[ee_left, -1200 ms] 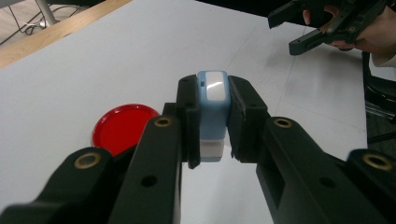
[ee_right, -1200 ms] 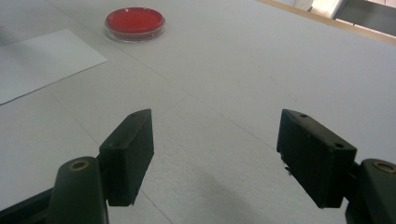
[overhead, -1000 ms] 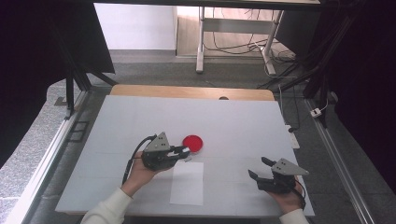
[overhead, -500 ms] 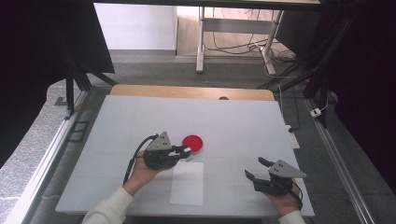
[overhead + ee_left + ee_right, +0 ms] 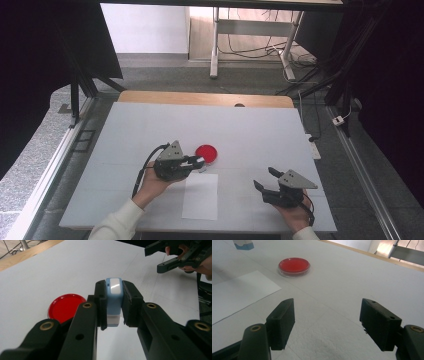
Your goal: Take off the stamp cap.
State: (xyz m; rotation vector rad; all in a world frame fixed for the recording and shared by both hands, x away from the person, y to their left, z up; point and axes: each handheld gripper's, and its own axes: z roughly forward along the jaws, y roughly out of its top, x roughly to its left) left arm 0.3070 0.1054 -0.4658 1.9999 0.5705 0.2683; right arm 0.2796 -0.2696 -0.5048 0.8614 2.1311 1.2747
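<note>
Since a second ago, our right gripper (image 5: 263, 179) has slid a short way leftward across the white table (image 5: 150, 125), toward the middle; our left gripper (image 5: 200, 162) has kept its place. We see the left gripper's two black fingers (image 5: 101, 305) pinching a small blue-and-white block (image 5: 113, 300) between them, held upright just above the table surface. Just beside that block, on its far side, lies a red round dish (image 5: 206, 153), flat on the table and apart from the fingers. A white sheet of paper (image 5: 201, 196) lies flat in front of us, between our two hands, its top edge just below the left gripper. On the right, the fingers (image 5: 282, 322) stand spread wide with only bare table between them, well apart from the dish, low near the table's front edge
</note>
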